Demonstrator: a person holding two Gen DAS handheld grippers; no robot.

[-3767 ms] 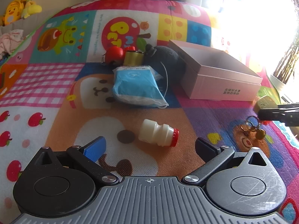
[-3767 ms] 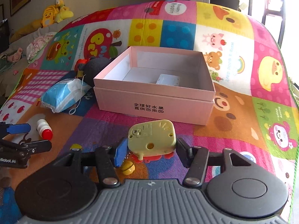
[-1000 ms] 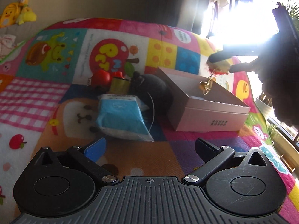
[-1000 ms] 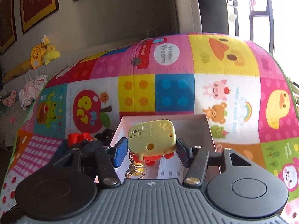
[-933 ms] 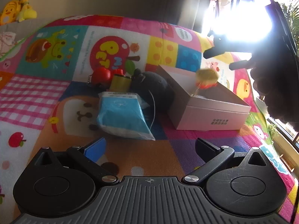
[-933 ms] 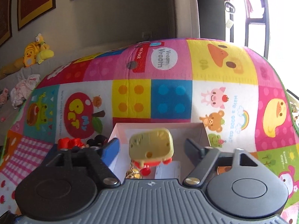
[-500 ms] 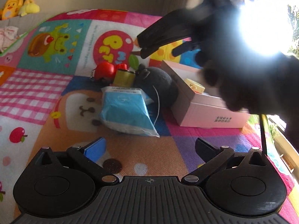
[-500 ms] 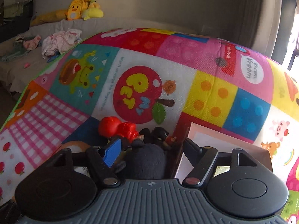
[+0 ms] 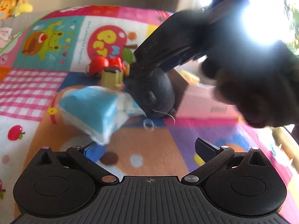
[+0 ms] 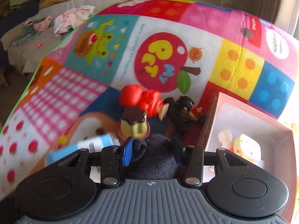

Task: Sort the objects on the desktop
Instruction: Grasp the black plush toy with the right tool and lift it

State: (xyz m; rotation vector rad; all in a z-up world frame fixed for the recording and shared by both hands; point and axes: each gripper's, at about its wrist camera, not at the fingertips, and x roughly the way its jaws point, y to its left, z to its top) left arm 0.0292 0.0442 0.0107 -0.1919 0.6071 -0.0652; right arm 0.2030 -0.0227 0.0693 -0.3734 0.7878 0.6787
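Right wrist view: my right gripper (image 10: 153, 154) is closing on the dark plush toy (image 10: 156, 160) between its jaws. I see the pink box (image 10: 211, 123) at three o'clock.

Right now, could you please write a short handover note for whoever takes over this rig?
Right tongs: closing on the dark plush toy that sits between them beside the pink box.
Left tongs: open and empty, low over the mat.
Done: the yellow keychain toy lies in the box.
Left on the mat: the plush, the blue tissue pack, the pudding toy, the red toy and the small dark figure.
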